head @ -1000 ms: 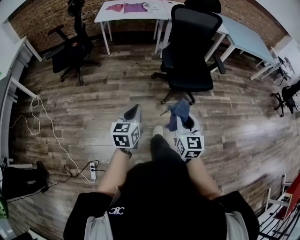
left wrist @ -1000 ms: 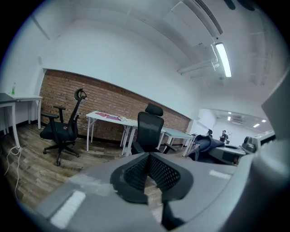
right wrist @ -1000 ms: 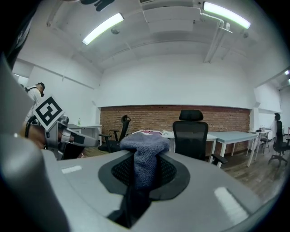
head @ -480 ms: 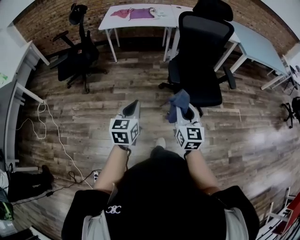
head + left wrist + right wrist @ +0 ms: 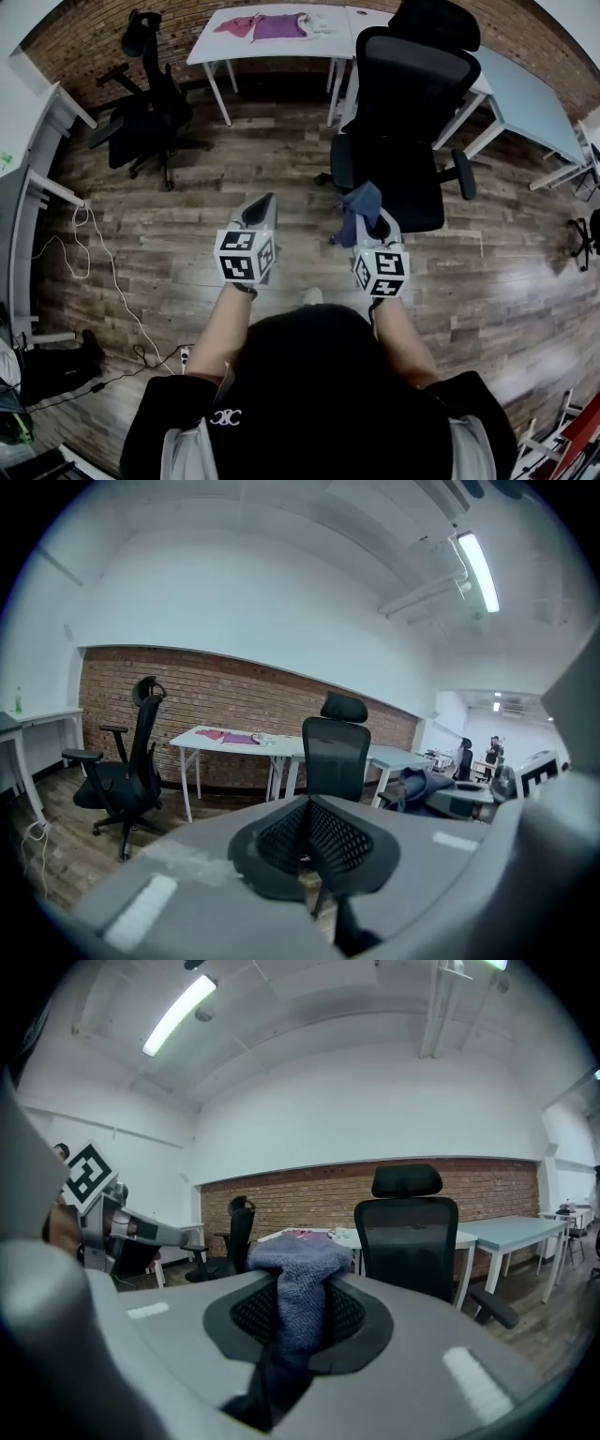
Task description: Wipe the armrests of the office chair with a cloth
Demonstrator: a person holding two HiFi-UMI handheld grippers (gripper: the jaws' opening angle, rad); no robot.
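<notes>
A black office chair [image 5: 412,103] with a headrest stands just ahead of me on the wooden floor, its back turned my way. One armrest [image 5: 465,178] sticks out at its right and another [image 5: 339,172] at its left. My right gripper [image 5: 371,214] is shut on a blue-grey cloth [image 5: 359,208], which hangs bunched between the jaws [image 5: 298,1288]. My left gripper [image 5: 264,204] is shut with nothing in it, level with the right one. In the right gripper view the chair [image 5: 409,1241] and one armrest [image 5: 493,1309] are close. The left gripper view shows the chair [image 5: 336,752] past the jaws.
A second black chair [image 5: 142,103] stands at the far left. White tables [image 5: 267,36] with pink and purple cloths [image 5: 258,22] line the brick wall, and a pale blue table [image 5: 525,89] lies at right. A white cable [image 5: 94,253] and power strip [image 5: 185,354] lie on the floor at left.
I have walked forward, so the office chair is nearer and now right in front of both grippers. The cloth stays held in the right gripper; the left stays shut.
</notes>
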